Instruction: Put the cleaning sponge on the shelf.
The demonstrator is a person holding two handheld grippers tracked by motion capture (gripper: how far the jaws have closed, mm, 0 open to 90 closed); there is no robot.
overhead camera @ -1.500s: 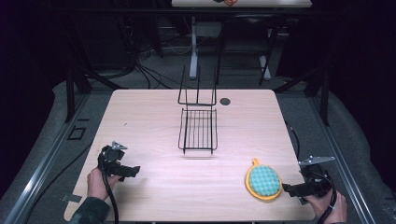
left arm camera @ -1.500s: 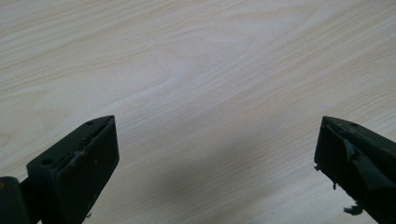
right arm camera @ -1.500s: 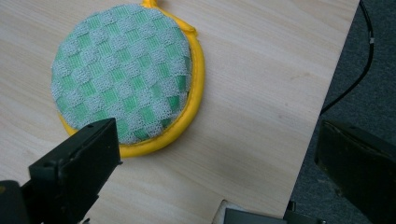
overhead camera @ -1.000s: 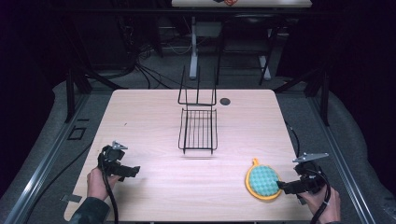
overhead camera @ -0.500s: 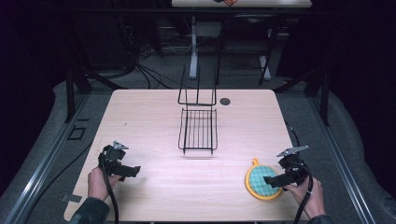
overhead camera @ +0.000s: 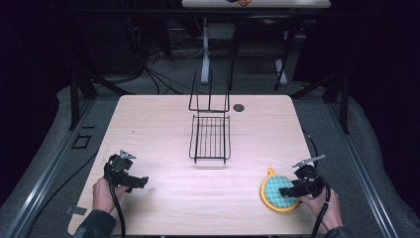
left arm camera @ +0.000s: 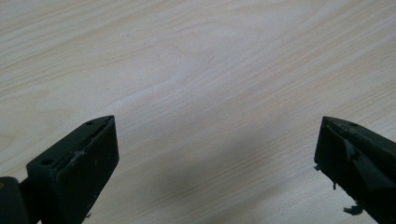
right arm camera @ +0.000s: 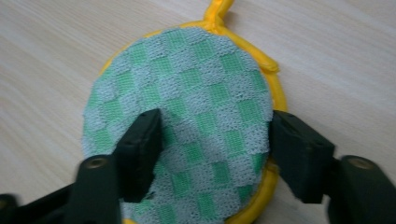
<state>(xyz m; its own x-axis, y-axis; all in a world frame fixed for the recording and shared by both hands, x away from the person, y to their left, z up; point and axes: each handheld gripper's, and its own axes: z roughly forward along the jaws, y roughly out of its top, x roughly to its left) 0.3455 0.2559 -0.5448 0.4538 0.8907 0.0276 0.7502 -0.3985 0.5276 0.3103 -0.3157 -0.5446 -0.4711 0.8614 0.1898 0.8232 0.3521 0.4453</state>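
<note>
A round pot-holder pad (overhead camera: 275, 192) (right arm camera: 196, 79) with a green checked face, a yellow rim and a yellow loop lies flat near the table's front right. My right gripper (overhead camera: 284, 192) (right arm camera: 217, 123) is down on it. Its jaws have just been closing and stand about half apart. One fingertip (right arm camera: 144, 135) rests on the checked cloth, the other (right arm camera: 294, 140) sits at the yellow rim, and the cloth between them looks barely bunched. At the front left, my left gripper (overhead camera: 142, 181) (left arm camera: 217, 126) is held wide open over bare wood, with nothing between its jaws.
A black wire rack (overhead camera: 210, 139) with an upright back stands at the middle of the light wooden table (overhead camera: 158, 124). A small dark disc (overhead camera: 239, 107) lies behind it to the right. The dark floor and cables surround the table.
My right gripper came in from the table's right edge, moved left and down onto the pad, and its jaws narrowed. The left gripper and the rack stayed where they were.
</note>
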